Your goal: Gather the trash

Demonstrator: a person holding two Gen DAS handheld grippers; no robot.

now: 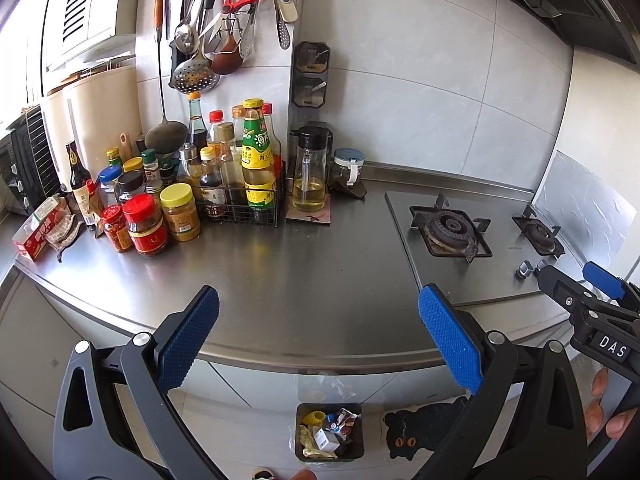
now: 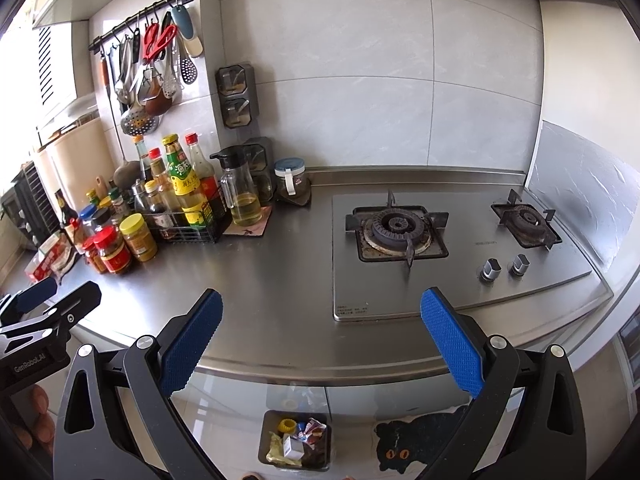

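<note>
A dark trash bin (image 1: 302,436) stands on the floor below the counter edge, holding several bits of trash: wrappers, a small white box, a yellow ring. It also shows in the right wrist view (image 2: 267,436). My left gripper (image 1: 318,344) is open and empty, above the counter's front edge. My right gripper (image 2: 322,346) is open and empty too, beside it to the right; it also shows in the left wrist view (image 1: 580,280). The steel counter (image 1: 304,272) between the fingers shows no trash.
Sauce bottles and jars (image 1: 168,208) crowd the back left of the counter, with an oil jug (image 1: 308,172). A gas hob (image 2: 440,240) sits at the right. Utensils hang on a wall rail (image 1: 216,12). A black cat mat (image 2: 416,440) lies on the floor.
</note>
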